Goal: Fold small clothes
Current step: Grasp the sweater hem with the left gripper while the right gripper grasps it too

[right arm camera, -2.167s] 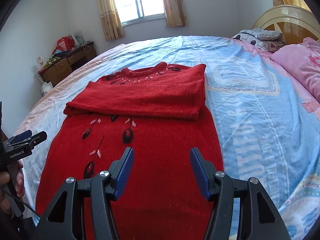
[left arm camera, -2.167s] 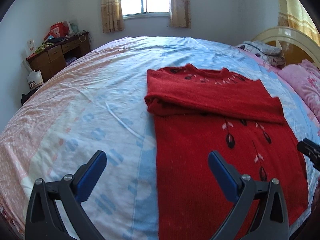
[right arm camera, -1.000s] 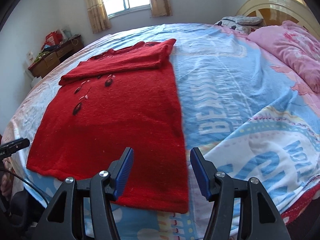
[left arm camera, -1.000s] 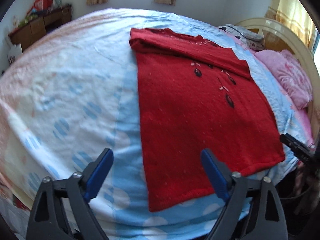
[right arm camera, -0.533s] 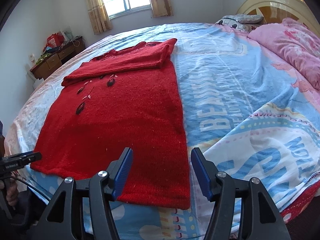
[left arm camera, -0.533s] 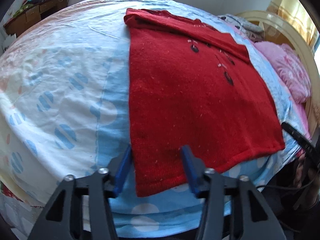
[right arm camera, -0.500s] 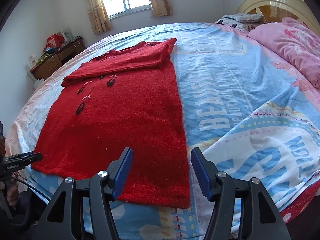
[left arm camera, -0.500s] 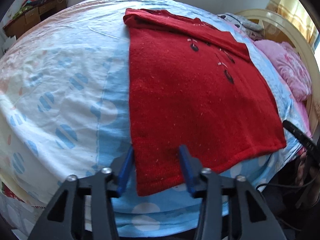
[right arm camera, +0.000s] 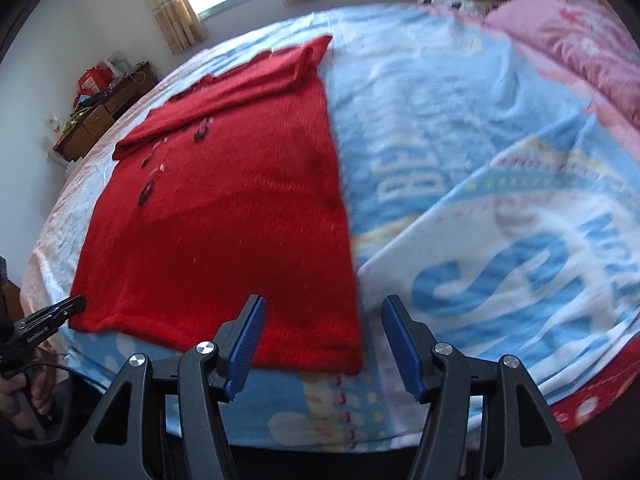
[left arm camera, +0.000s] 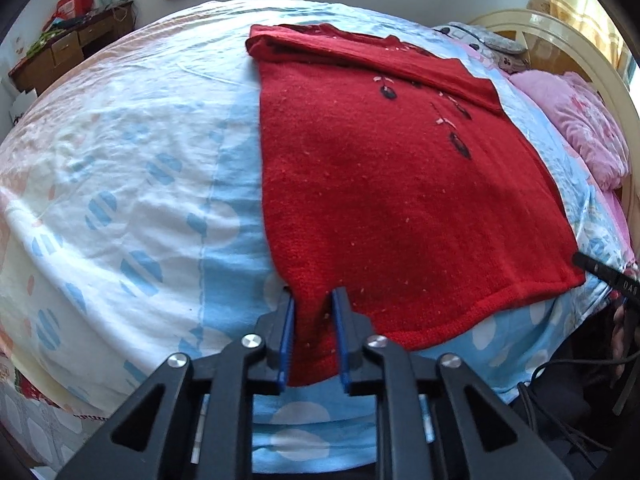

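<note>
A red knit sweater lies flat on the bed, its sleeves folded across the chest at the far end. It also shows in the right wrist view. My left gripper is shut on the sweater's near left hem corner, the knit pinched between its blue pads. My right gripper is open and empty, just in front of the near right hem corner, above the bed's edge.
The bed has a blue and white printed sheet. Pink bedding and a cream headboard are at the right. A wooden desk with clutter stands by the far wall, under a curtained window.
My left gripper has closed onto the near left hem corner. My right gripper has moved closer to the near right hem corner and stays open.
</note>
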A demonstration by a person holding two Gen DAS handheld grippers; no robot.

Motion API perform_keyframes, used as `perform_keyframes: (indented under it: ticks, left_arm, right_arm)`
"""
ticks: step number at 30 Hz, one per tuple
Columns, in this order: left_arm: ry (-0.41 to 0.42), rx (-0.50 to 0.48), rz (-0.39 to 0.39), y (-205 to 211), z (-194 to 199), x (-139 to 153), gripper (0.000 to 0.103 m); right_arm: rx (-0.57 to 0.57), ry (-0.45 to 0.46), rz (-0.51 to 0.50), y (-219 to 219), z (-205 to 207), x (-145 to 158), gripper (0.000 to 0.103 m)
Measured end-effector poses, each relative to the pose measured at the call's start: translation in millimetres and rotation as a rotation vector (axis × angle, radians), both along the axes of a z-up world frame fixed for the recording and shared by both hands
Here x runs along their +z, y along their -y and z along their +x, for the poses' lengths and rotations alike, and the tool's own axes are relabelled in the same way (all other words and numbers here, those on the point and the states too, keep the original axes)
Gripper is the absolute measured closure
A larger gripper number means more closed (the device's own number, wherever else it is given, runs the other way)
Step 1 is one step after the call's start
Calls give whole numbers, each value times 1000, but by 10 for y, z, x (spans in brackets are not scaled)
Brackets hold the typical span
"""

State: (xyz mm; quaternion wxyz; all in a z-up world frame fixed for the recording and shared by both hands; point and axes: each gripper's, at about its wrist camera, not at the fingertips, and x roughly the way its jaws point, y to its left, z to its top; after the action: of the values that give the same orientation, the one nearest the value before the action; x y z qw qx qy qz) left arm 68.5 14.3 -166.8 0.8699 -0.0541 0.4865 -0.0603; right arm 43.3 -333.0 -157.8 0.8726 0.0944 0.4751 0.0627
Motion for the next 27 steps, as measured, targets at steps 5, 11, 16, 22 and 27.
perform_keyframes:
  ticks: [5, 11, 16, 22, 27]
  left_arm:
    - [-18, -50, -33, 45, 10, -30, 42]
    - [-12, -66, 39, 88, -67, 33, 82]
    - [-32, -54, -15, -8, -72, -8, 89]
    - [-27, -31, -59, -60, -99, 4, 92]
    - [17, -35, -122, -112, -112, 175, 94]
  right_arm:
    - [5, -37, 35, 3, 8, -71, 68]
    - [30, 3, 13, -50, -49, 65, 94]
    - [52, -6, 8, -92, -32, 23, 94]
    - [38, -7, 36, -37, -11, 3, 96]
    - [29, 78, 83, 20, -67, 180, 97]
